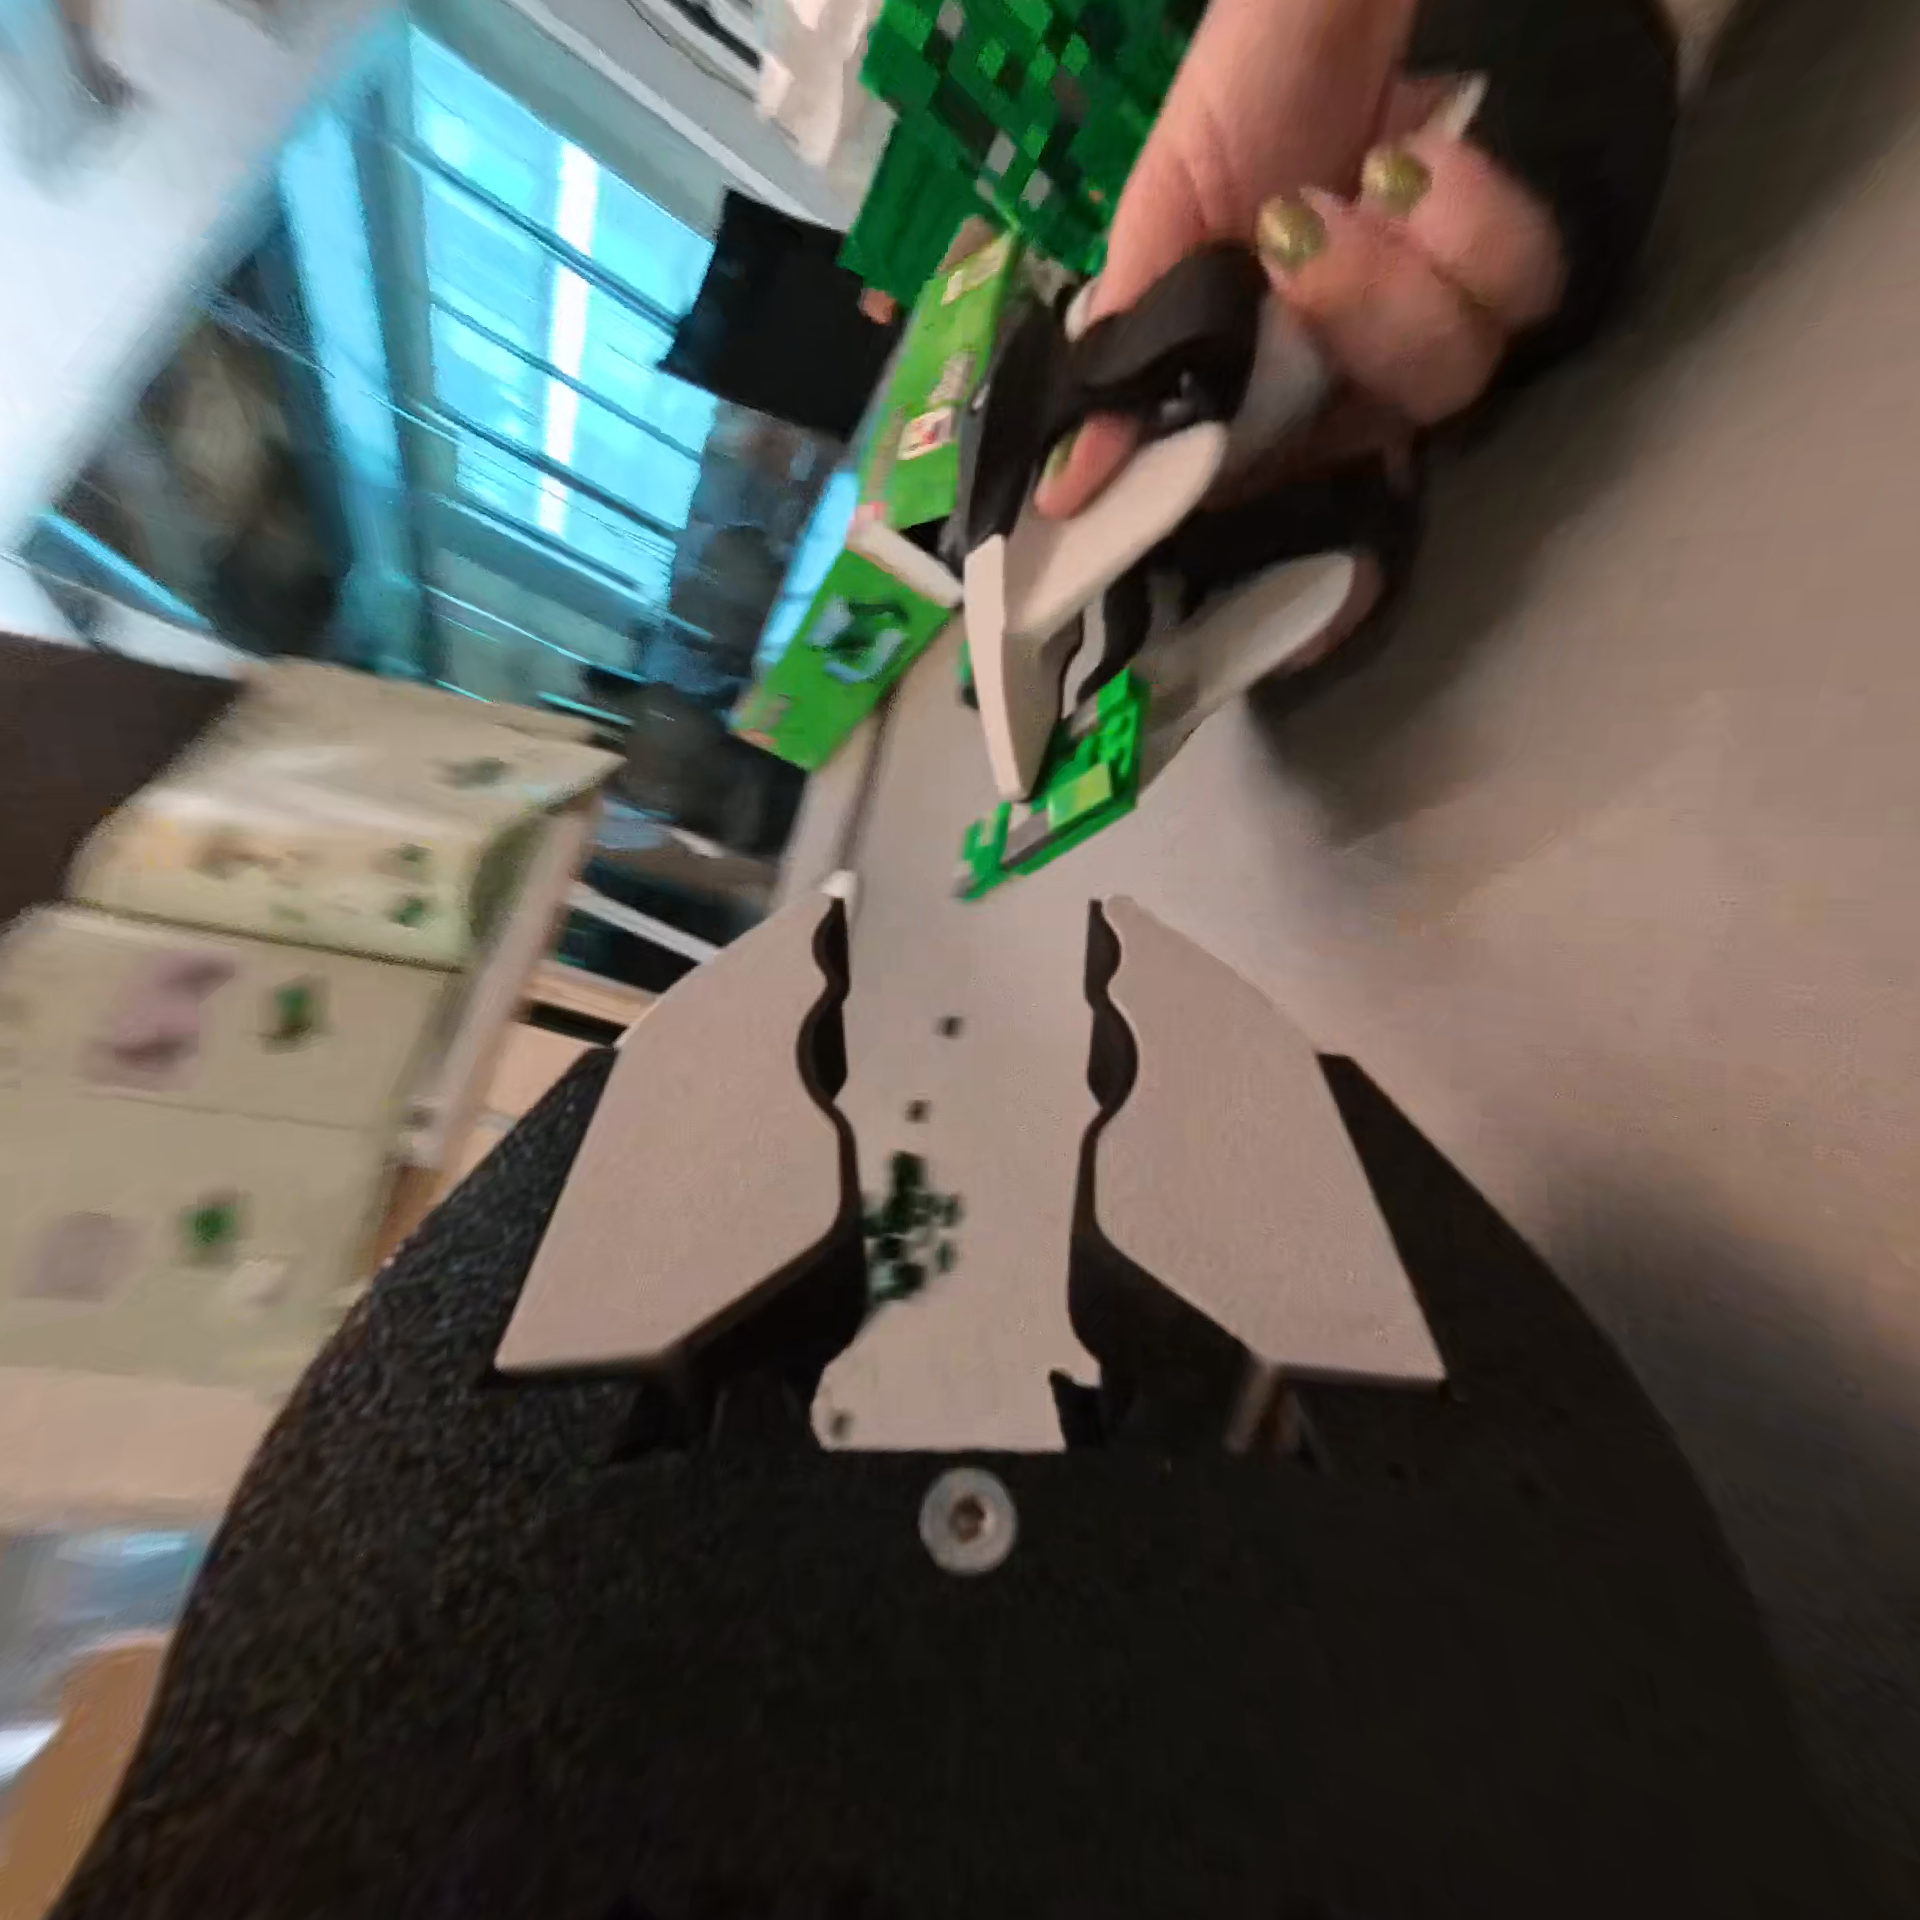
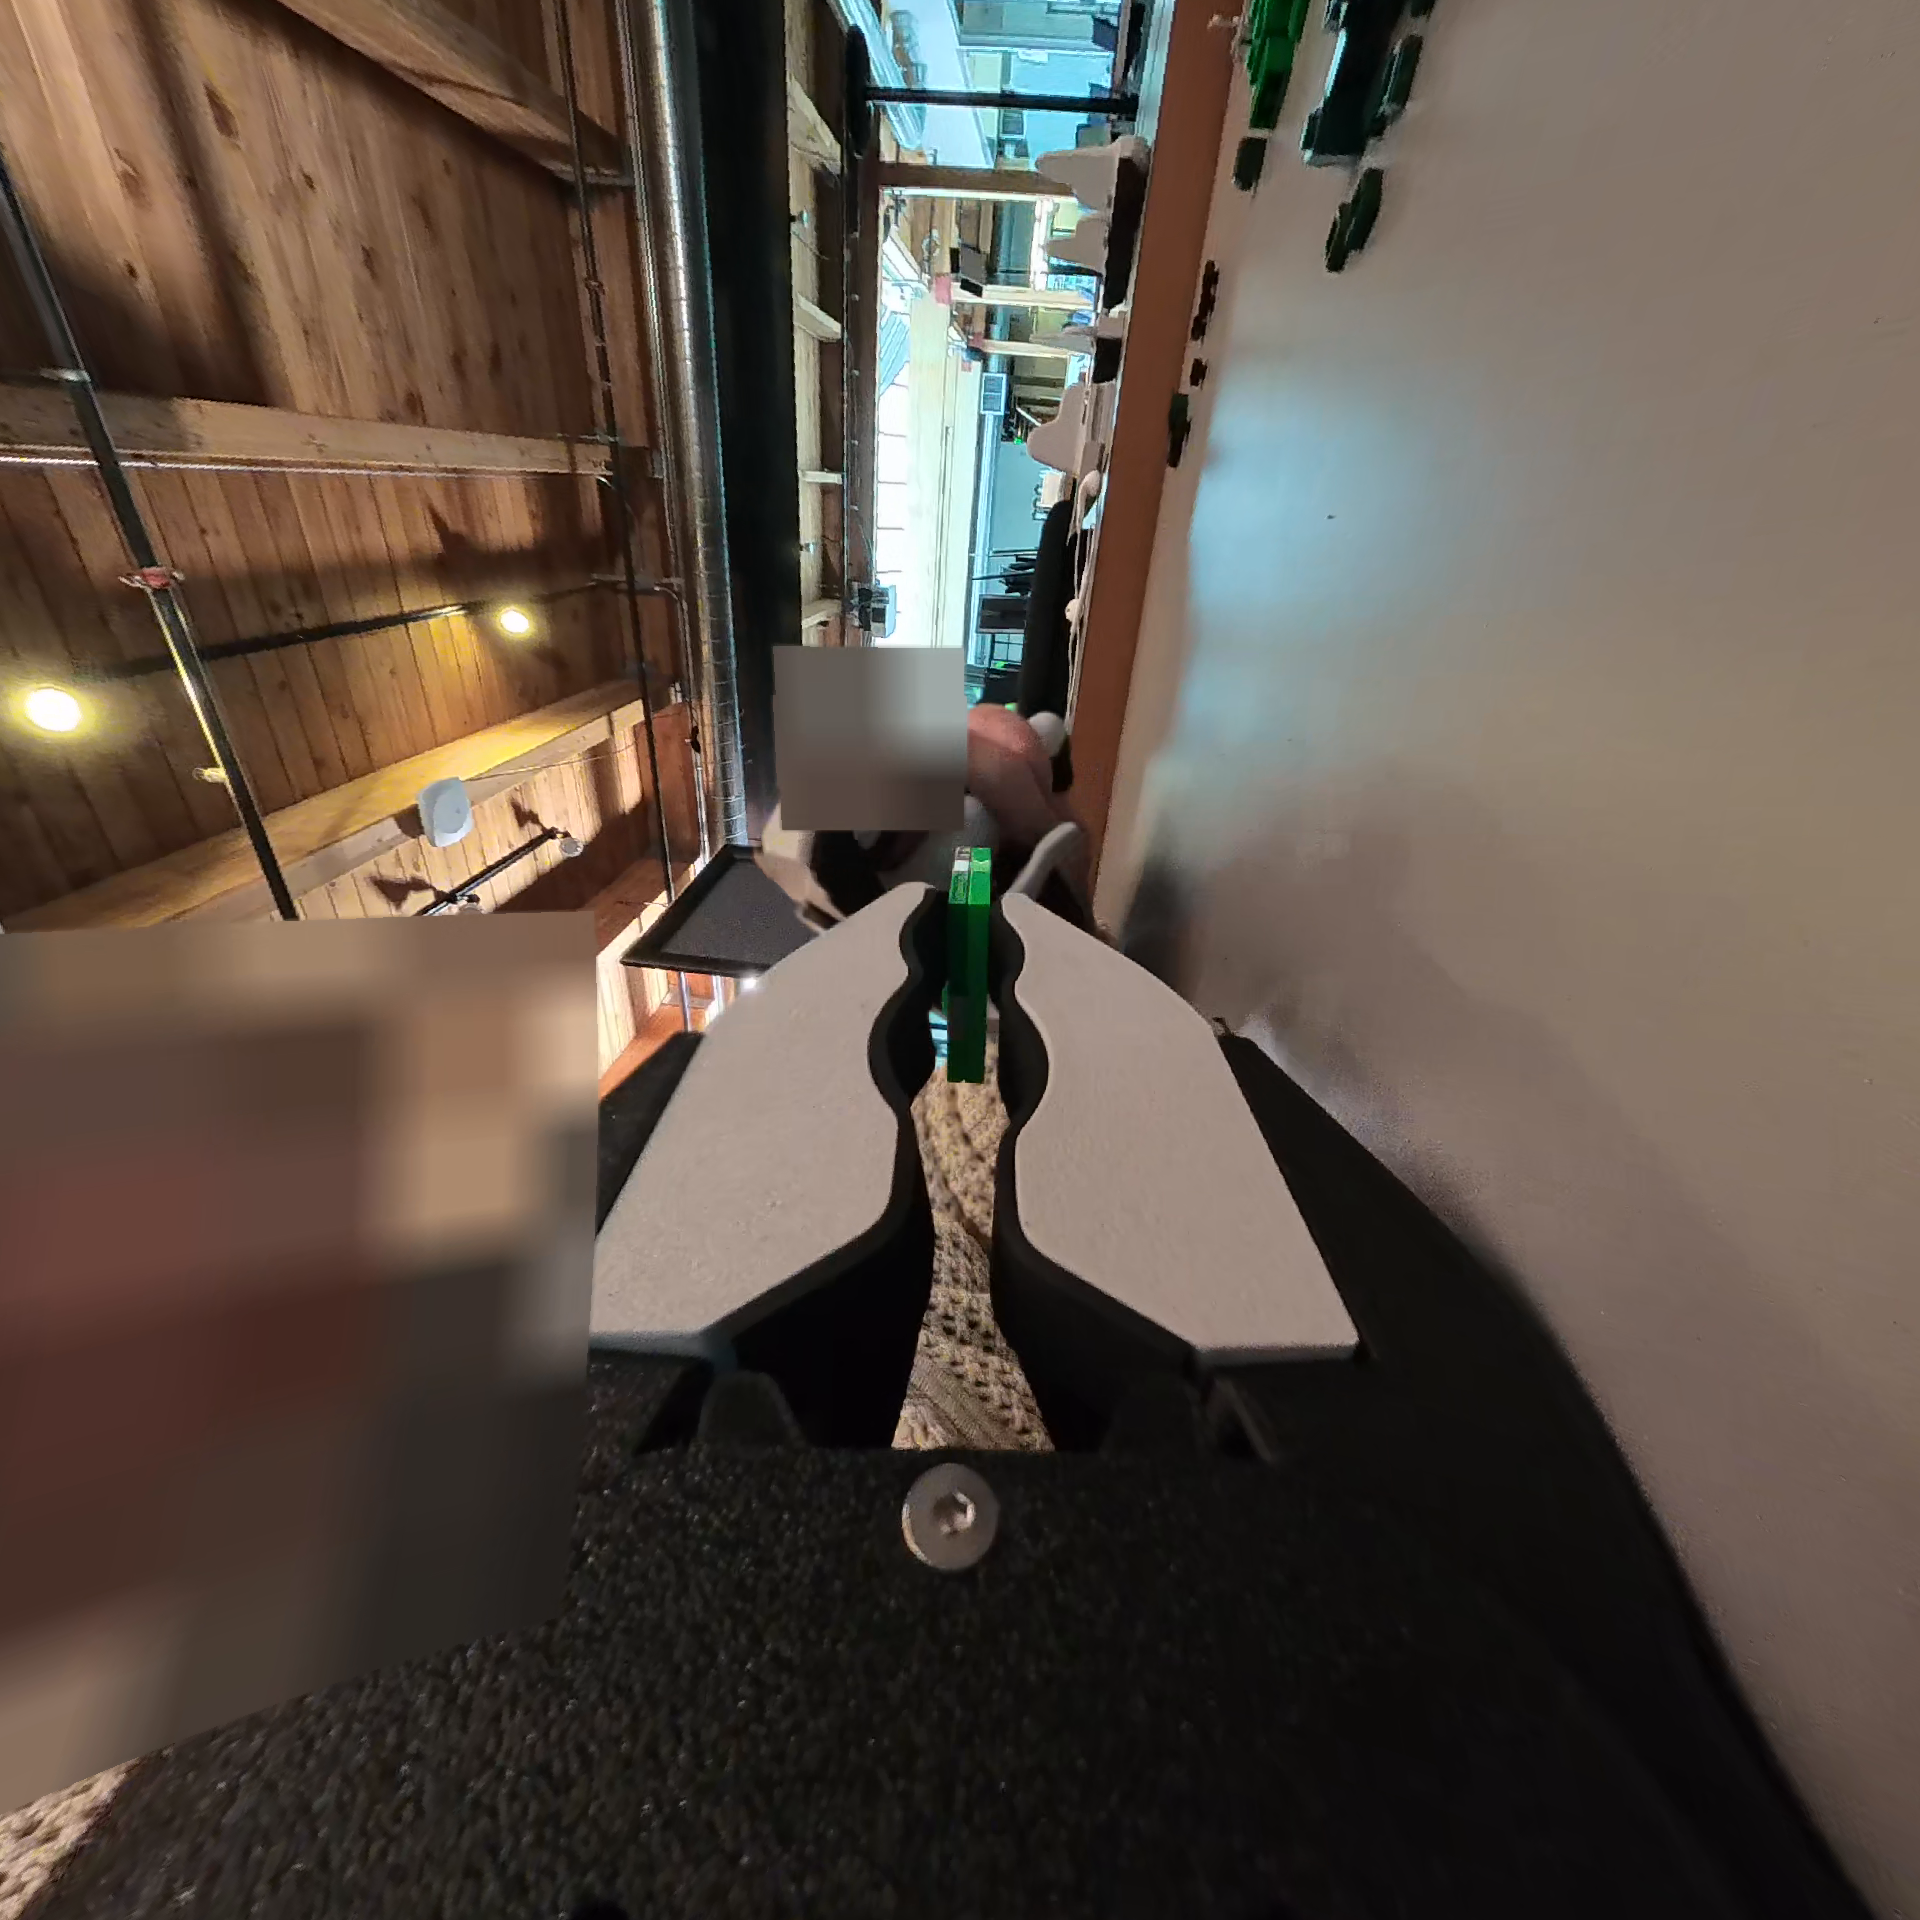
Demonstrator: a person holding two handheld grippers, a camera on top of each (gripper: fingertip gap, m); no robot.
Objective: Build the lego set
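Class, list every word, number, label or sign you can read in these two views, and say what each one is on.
Green boxes: printed pictures and labels, too blurred to read.
Cream boxes: printed patches, too blurred to read.
Green piece in the right gripper: no writing shows.
So no text in either view can be read.

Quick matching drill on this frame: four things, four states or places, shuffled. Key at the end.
Things:
1. left gripper
2. right gripper
3. green plates
4. loose dark green bits

States or places:
A. shut
B. lying on the table
C. open, holding nothing
D. standing on edge between two fingers

Pairs: 1-C, 2-A, 3-D, 4-B
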